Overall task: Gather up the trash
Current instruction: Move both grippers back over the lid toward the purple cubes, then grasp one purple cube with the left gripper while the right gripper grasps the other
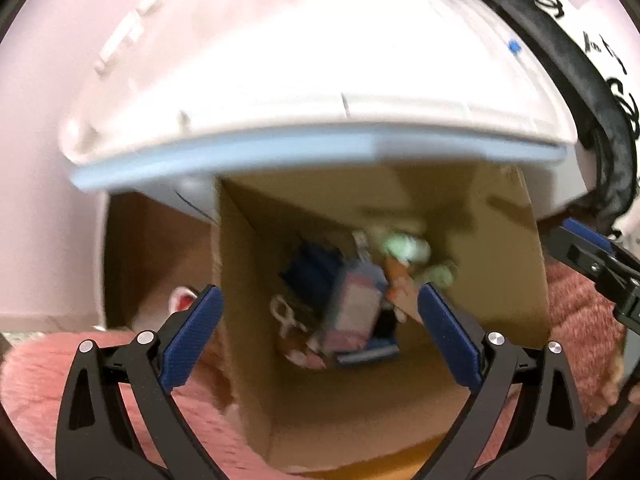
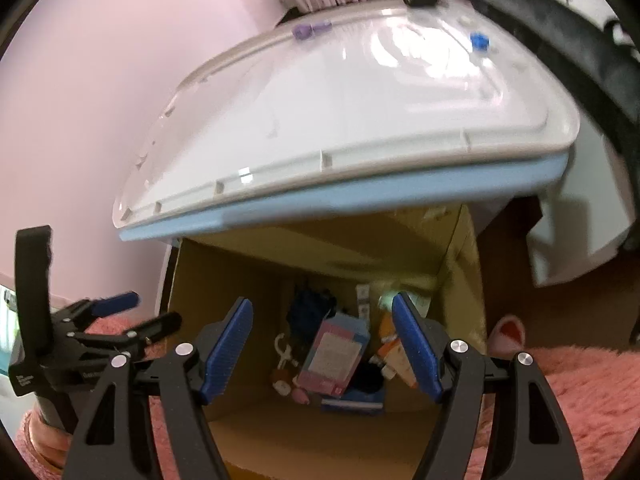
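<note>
An open cardboard box (image 1: 248, 280) stands on the floor under a table edge. At its bottom lies trash: a pink and white carton (image 1: 356, 312), a dark blue wrapper (image 1: 312, 268), a pale green crumpled piece (image 1: 404, 248) and an orange packet (image 1: 400, 284). My left gripper (image 1: 318, 292) hangs open above the box, nothing between its blue pads. My right gripper (image 2: 322, 302) is also open and empty over the same box (image 2: 240, 280), above the carton (image 2: 336, 356). In the right wrist view the left gripper (image 2: 154, 310) shows at the left, beside the box.
A white table top with a light blue edge (image 2: 320, 120) overhangs the far side of the box. A fluffy pink rug (image 2: 580, 380) surrounds the box. A pink slipper (image 2: 510, 332) lies beside the box. A pink wall (image 2: 100, 80) is behind.
</note>
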`<state>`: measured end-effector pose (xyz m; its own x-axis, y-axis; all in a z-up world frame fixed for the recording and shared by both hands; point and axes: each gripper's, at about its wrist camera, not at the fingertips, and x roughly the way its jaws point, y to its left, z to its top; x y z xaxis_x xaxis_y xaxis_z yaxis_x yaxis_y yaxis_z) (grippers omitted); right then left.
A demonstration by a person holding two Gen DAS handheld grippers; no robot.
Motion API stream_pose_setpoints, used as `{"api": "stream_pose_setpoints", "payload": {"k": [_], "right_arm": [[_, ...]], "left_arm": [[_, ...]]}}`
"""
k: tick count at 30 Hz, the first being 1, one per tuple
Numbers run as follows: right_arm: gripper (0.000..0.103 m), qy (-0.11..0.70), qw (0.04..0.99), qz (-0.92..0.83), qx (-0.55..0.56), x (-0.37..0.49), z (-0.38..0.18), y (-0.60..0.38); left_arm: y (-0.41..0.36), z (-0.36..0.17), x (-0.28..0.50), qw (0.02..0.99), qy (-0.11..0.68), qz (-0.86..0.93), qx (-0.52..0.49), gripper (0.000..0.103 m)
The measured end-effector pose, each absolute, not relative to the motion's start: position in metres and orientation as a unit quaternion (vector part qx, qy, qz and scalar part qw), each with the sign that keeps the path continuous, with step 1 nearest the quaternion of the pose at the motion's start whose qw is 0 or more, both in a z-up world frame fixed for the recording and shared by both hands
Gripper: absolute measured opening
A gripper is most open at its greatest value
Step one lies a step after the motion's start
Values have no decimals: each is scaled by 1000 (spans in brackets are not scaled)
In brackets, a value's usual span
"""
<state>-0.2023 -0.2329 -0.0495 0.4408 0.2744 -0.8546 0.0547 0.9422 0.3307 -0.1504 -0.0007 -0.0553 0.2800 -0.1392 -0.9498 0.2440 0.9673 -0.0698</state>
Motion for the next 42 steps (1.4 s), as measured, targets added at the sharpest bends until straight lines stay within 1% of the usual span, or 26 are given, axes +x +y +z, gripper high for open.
{"api": "stream_pose_setpoints", "payload": {"k": [4,5,7,9,14,17,21,26,29,31,35,38,42], "right_arm": [[73,488,858,59,149,-194,-17,-241],[74,472,868,55,147,-191,-4,-243],[75,447,882,50,140,-187,16,-244],[84,411,903,38,124,-185,42,-244],[95,319,944,10,88,-181,100,-244],[98,278,957,11,86,-177,124,-245],[98,256,962,9,88,-160,137,-254],[98,261,961,-5,87,-116,128,-277],[98,269,958,-10,102,-91,115,-289],[98,279,954,-12,113,-72,100,-298],[98,304,946,-16,113,-38,70,-310],[98,319,940,-15,117,-23,52,-316],[98,346,930,-7,124,-13,31,-320]], "left_arm": [[2,-12,-146,850,517,-80,58,95],[3,4,-144,866,492,-73,51,95],[5,24,-139,881,466,-70,35,95],[6,47,-131,895,440,-65,18,95],[0,94,-111,922,385,-39,12,95],[-1,114,-101,933,357,-48,-9,95],[-4,127,-84,941,332,-58,-28,95],[-16,113,-32,939,329,-94,-39,95],[-39,85,29,923,363,-123,-28,95],[-61,54,79,910,388,-147,-16,95],[-102,7,147,906,392,-154,42,95],[-118,-16,185,902,401,-144,66,95],[-126,-51,235,886,441,-130,57,95]]}}
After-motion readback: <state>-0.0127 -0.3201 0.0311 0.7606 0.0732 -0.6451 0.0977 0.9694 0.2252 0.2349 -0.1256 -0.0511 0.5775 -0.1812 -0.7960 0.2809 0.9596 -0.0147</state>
